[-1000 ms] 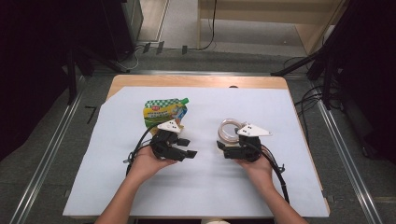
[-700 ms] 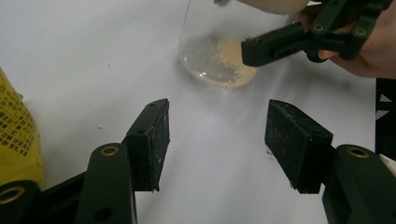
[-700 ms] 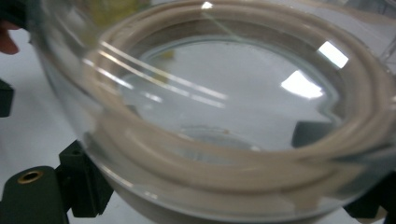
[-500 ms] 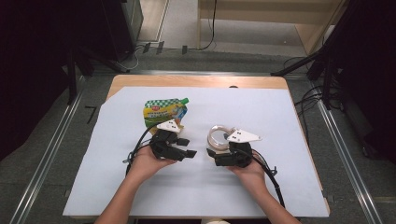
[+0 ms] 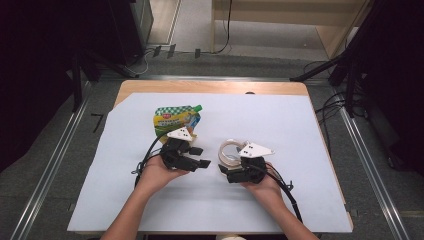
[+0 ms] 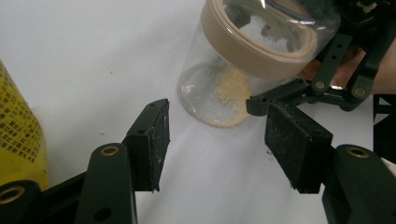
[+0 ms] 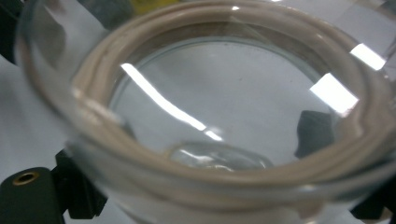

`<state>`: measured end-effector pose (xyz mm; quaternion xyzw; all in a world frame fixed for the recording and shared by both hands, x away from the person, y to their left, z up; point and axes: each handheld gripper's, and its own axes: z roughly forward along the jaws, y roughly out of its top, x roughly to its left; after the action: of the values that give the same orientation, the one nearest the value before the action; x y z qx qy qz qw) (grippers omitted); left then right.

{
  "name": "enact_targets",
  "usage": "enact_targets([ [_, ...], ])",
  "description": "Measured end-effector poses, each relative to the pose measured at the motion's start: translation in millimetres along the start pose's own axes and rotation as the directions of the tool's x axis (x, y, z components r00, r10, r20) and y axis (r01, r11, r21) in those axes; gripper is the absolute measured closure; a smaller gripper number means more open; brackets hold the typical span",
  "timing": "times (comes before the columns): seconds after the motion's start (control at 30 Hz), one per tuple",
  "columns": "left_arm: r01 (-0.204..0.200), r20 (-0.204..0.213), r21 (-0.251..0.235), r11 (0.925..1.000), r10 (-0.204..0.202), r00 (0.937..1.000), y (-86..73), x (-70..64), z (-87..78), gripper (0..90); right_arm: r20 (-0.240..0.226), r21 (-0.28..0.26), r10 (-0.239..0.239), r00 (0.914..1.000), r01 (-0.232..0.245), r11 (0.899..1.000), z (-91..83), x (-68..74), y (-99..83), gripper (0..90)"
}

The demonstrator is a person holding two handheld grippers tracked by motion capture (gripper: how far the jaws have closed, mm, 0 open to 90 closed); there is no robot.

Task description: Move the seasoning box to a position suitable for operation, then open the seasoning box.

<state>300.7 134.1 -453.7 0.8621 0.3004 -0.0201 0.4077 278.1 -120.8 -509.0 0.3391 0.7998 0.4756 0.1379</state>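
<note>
A clear glass jar [image 6: 219,88] with a tan-ringed glass lid [image 6: 261,42] stands tilted on the white sheet, a little pale powder at its bottom. My right gripper [image 5: 226,173] is shut on the jar [image 5: 230,152], its jaws pointing left; in the right gripper view the lid [image 7: 224,116] is right up against the camera. My left gripper [image 6: 215,135] is open with nothing between its pads, aimed at the jar a short way off. It lies left of the jar in the high view [image 5: 201,157]. A yellow-green spouted pouch [image 5: 177,120] lies flat behind the left gripper.
The white sheet [image 5: 300,130] covers most of a wooden table [image 5: 210,87]. Cables trail from both grippers toward the near edge. Dark stands and metal floor rails flank the table. The pouch's yellow edge [image 6: 18,135] is close to the left jaw.
My right gripper has carried the jar leftward and nearer the person, closing the gap to the left gripper. The left gripper has barely moved.
</note>
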Motion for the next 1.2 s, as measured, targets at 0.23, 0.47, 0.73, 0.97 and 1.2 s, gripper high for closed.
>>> enact_targets([
  [0.23,-0.017,0.014,0.002,0.9998,0.017,0.9998,5.5,-0.9,3.2,41.0,-0.027,-0.009,0.029,0.9992,-0.029,1.000,-10.8,-3.3,1.7,8.2],
  [0.47,-0.016,0.020,0.000,0.9999,0.016,0.9997,10.6,-1.1,2.8,41.2,-0.046,0.003,0.048,0.9978,-0.048,0.999,-30.2,-7.4,-0.8,9.7],
  [0.73,-0.022,0.021,-0.004,0.9997,0.022,0.9995,17.1,-5.1,6.0,40.7,-0.081,0.066,0.046,0.9957,-0.041,0.997,-65.7,-18.3,-6.8,32.8],
  [0.97,-0.044,0.030,-0.002,0.9990,0.044,0.9986,21.0,-9.1,9.0,38.1,-0.060,0.071,0.065,0.9961,-0.060,0.996,-83.6,-33.6,-3.9,63.4],
  [1.2,-0.042,0.048,-0.021,0.9989,0.043,0.9979,23.3,-13.6,8.0,36.2,0.011,0.085,0.097,0.9952,-0.098,0.992,-88.0,-53.3,-7.8,80.8],
])
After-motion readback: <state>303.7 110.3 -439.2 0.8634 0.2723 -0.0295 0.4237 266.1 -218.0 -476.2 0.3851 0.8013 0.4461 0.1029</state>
